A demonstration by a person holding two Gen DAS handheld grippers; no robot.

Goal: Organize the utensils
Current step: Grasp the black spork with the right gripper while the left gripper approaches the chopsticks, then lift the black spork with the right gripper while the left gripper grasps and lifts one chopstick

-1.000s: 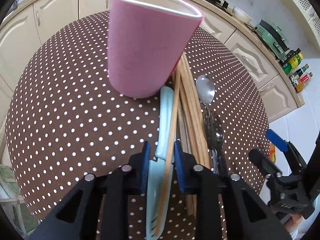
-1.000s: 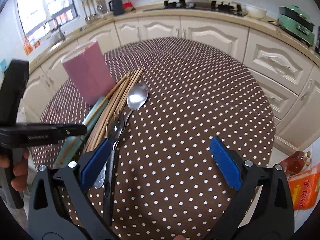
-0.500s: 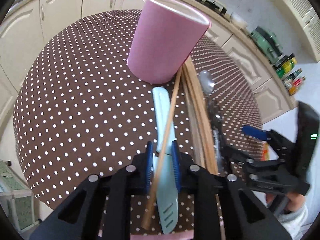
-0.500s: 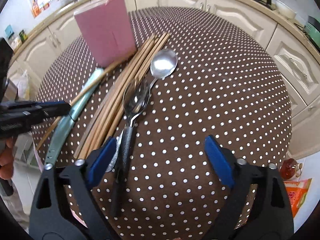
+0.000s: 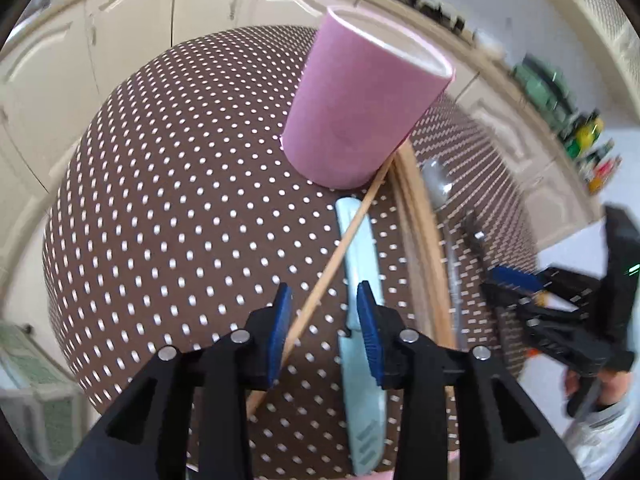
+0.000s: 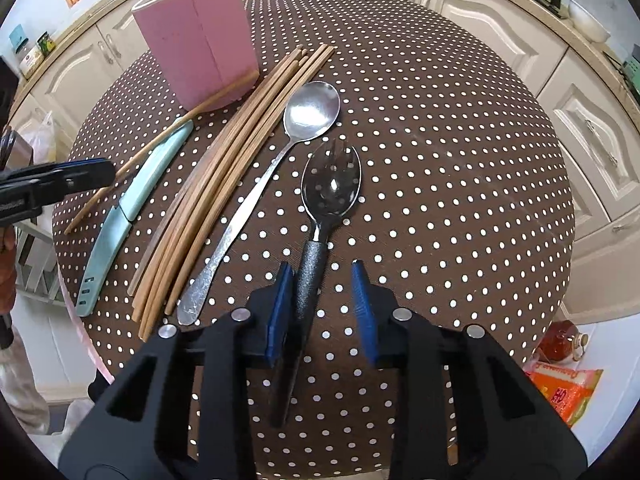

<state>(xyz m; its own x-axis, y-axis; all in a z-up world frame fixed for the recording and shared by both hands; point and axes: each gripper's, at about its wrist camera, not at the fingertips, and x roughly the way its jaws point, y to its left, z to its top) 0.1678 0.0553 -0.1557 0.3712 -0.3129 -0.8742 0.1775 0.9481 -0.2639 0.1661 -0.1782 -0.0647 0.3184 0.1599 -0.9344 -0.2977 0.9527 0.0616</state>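
Note:
A pink holder (image 5: 368,120) (image 6: 200,36) stands upright on the dotted table (image 6: 440,160). One loose chopstick (image 5: 332,264) lies slanted between the fingers of my left gripper (image 5: 324,332), whose jaws are opening with neither pad pressing it. A light blue knife (image 5: 358,248) lies under its right finger. My right gripper (image 6: 322,312) is closing around the black handle (image 6: 310,276) of a slotted spork (image 6: 332,184); the handle sits against the left pad, with a gap on the right. A silver spoon (image 6: 312,112) and a bundle of chopsticks (image 6: 240,152) lie between spork and knife.
The round table's near edge runs just below both grippers. An orange packet (image 6: 560,392) and a bottle (image 6: 560,344) sit on the floor at the right. Cream cabinets (image 6: 500,28) ring the table. A person's hand (image 5: 600,392) holds the right gripper.
My left gripper pulled back from the holder and its jaws parted, leaving the chopstick lying loose. My right gripper swung over the spork's handle and its wide jaws narrowed around it.

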